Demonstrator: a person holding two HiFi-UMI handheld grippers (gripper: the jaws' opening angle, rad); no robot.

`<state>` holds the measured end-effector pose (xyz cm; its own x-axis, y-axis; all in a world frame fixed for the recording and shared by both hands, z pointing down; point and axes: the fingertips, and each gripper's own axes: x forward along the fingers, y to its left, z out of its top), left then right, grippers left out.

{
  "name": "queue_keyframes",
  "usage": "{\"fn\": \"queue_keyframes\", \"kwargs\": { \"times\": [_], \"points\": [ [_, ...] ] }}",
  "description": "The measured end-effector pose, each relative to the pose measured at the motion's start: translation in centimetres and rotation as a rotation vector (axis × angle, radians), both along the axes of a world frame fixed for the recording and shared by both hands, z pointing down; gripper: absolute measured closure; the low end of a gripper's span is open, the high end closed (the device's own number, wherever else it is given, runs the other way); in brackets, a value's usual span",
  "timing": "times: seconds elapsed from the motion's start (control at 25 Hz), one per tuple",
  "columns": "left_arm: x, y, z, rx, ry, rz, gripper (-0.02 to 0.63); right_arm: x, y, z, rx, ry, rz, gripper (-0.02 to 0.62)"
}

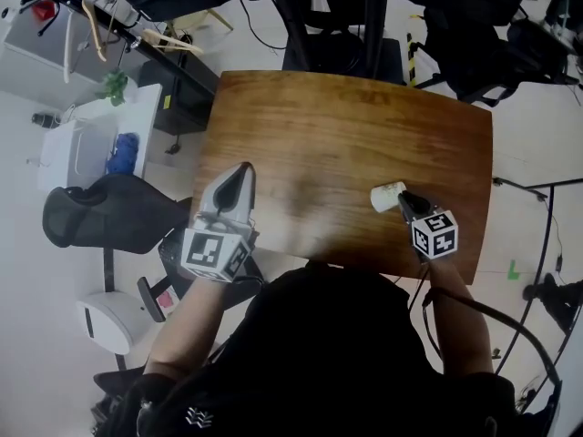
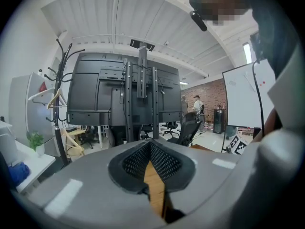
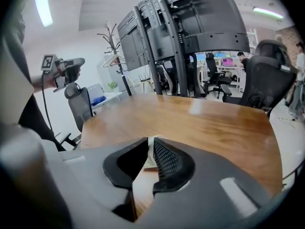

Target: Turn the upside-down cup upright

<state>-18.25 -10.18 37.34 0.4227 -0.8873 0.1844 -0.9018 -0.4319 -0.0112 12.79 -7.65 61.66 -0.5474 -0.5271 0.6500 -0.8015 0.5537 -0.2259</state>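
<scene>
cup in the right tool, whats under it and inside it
Under the cup, gripped by the right tool, only bare wooden table shows. The cup's inside cannot be seen; the tool covers its near end.

Left gripper (image 1: pixel 239 182): near left, held almost level, jaws together, nothing between them. Right gripper (image 1: pixel 402 198): near right, pitched downward, jaws clamped on the wall of the cup (image 1: pixel 386 196). Both forearms extended forward.
</scene>
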Motion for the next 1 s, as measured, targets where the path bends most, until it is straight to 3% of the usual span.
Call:
{"fn": "queue_keyframes", "kwargs": {
  "times": [0.48,0.76,1.0],
  "points": [
    [-1.6,0.3,-0.3,0.02,0.024,-0.01,0.606,-5.8,3.6,-0.2,0.041,0.145,-0.188,0.581],
    [-2.4,0.9,0.0,0.01,0.029,-0.002,0.606,-8.0,3.8,0.9,0.031,0.197,-0.179,0.584],
    [-2.7,0.9,0.2,0.01,0.035,0.007,0.606,-8.4,3.3,0.5,0.05,0.179,-0.167,0.565]
  ]
}}
